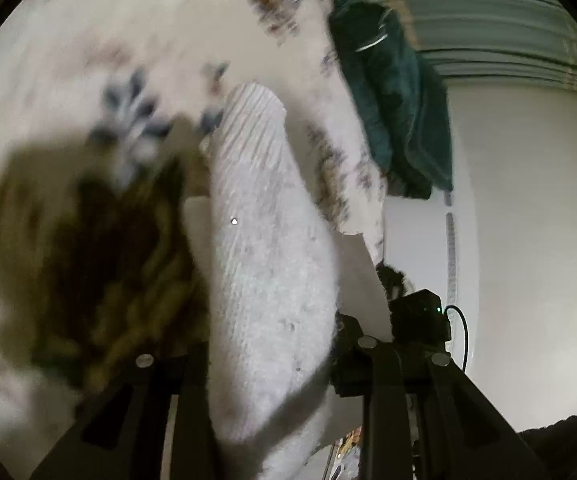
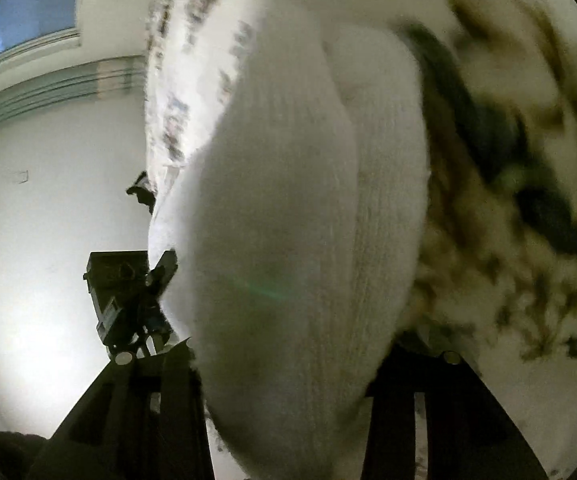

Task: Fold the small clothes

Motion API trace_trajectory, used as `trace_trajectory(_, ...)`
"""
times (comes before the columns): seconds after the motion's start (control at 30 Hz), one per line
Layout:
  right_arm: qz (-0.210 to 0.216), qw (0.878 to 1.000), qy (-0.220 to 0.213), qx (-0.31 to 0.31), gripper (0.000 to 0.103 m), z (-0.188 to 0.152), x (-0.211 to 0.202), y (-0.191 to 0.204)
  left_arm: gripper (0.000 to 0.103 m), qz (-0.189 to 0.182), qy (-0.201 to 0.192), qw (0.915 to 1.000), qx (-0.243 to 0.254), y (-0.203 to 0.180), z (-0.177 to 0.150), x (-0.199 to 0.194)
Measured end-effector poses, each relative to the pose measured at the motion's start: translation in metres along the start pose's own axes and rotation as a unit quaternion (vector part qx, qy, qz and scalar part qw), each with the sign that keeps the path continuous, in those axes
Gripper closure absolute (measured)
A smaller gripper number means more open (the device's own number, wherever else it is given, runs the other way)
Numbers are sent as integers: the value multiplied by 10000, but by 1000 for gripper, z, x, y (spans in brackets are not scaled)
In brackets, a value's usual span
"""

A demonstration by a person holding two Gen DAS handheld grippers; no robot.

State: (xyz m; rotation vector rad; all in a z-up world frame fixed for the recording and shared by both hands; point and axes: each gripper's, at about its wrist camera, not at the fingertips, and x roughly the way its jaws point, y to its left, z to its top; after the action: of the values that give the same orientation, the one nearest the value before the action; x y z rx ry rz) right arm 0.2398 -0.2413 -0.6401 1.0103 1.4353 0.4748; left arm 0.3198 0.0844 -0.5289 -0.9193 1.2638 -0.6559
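Sock [image 1: 264, 280] fills gap between left fingers; sock [image 2: 296, 240] blocks right view ahead. Open wall side [image 1: 528, 240]; floral sheet [image 1: 68, 60] opposite.

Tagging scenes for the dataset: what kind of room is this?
Probably a bedroom at home. A floral-print bedsheet fills the background, a dark green garment hangs beside a plain white wall, and a window shows sky.

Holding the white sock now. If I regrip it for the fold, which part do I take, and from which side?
Take the white sock by its ribbed cuff, the free far end in the left wrist view. That end is narrow and flat enough for two fingers, and the ribs should resist slipping. Come in along its length from beyond the cuff; the near end already sits between the left gripper fingers.
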Motion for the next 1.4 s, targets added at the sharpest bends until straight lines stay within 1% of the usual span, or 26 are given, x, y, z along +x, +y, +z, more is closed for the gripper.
trace_trajectory(0.07, 37, 9998, -168, -105, 61, 19, -10, 25, 79, -30, -55, 9999, 153, -15, 25, -7)
trace_trajectory(0.17, 114, 9989, -367, -266, 61, 61, -17, 60, 79, 45, -186, 9992, 353, -38, 77, -9)
trace_trajectory(0.23, 166, 9978, -484, -418, 61, 100, -18, 81, 79, 128, -311, 9980, 538, -50, 114, -9)
trace_trajectory(0.27, 183, 9972, -536, -489, 61, 117, -16, 89, 79, 211, -400, 9969, 638, -58, 140, -5)
trace_trajectory(0.37, 259, 9954, -617, -681, 61, 183, -8, 109, 78, 361, -573, 9948, 756, -62, 198, 8)
trace_trajectory(0.5, 219, 9947, -618, -795, 61, 271, 15, 115, 78, 618, -719, 9917, 869, -47, 270, 33)
trace_trajectory(0.57, 131, 9949, -578, -816, 61, 314, 29, 108, 78, 716, -727, 9913, 835, -34, 297, 50)
trace_trajectory(0.67, 9, 9961, -547, -692, 61, 353, 48, 92, 78, 898, -624, 9908, 802, -11, 330, 82)
trace_trajectory(0.73, -112, 9967, -518, -616, 60, 369, 58, 77, 77, 1094, -488, 9898, 770, 5, 344, 99)
trace_trajectory(0.77, -174, 9971, -483, -562, 60, 372, 64, 72, 77, 1181, -426, 9895, 718, 12, 350, 106)
trace_trajectory(0.8, -211, 9975, -442, -500, 58, 375, 66, 67, 74, 1254, -392, 9890, 685, 17, 353, 111)
trace_trajectory(0.9, -483, 9975, -274, -434, 45, 377, 65, 63, 73, 1245, -327, 9900, 577, 20, 352, 111)
trace_trajectory(0.93, -722, 9960, -258, -456, 39, 373, 62, 63, 68, 1299, -315, 9892, 607, 18, 349, 109)
trace_trajectory(0.97, -940, 9938, -292, -517, 37, 369, 53, 63, 65, 1458, -329, 9865, 668, 15, 345, 106)
trace_trajectory(1.0, -1194, 9903, -340, -623, 33, 364, 50, 64, 61, 1729, -384, 9813, 753, 11, 341, 101)
trace_trajectory(1.03, -1563, 9835, -429, -799, 26, 355, 46, 68, 55, 1959, -423, 9764, 809, 7, 335, 98)
trace_trajectory(1.07, -1857, 9771, -509, -907, 23, 345, 42, 71, 55, 2177, -487, 9709, 868, 4, 326, 92)
trace_trajectory(1.1, -2045, 9727, -536, -960, 22, 336, 42, 75, 55, 2305, -546, 9674, 897, 1, 319, 88)
trace_trajectory(1.17, -2547, 9592, -664, -1029, 20, 324, 37, 82, 47, 2577, -666, 9592, 958, -7, 307, 82)
trace_trajectory(1.2, -2821, 9502, -754, -1089, 18, 316, 34, 88, 41, 2742, -753, 9534, 1005, -12, 299, 78)
trace_trajectory(1.23, -3144, 9380, -869, -1170, 16, 308, 34, 100, 38, 2924, -859, 9463, 1081, -18, 290, 75)
trace_trajectory(1.27, -3422, 9264, -951, -1251, 13, 293, 31, 107, 35, 3180, -923, 9354, 1243, -28, 279, 72)
trace_trajectory(1.3, -3708, 9136, -1028, -1316, 6, 283, 31, 116, 23, 3363, -945, 9271, 1358, -33, 273, 73)
trace_trajectory(1.33, -4039, 8968, -1142, -1398, 1, 271, 30, 127, 6, 3578, -967, 9170, 1472, -40, 265, 73)
trace_trajectory(1.37, -4276, 8836, -1247, -1444, 1, 259, 22, 131, 1, 3737, -983, 9087, 1578, -49, 255, 72)
trace_trajectory(1.4, -4455, 8734, -1337, -1442, 1, 254, 24, 144, 0, 3855, -1020, 9020, 1652, -55, 246, 70)
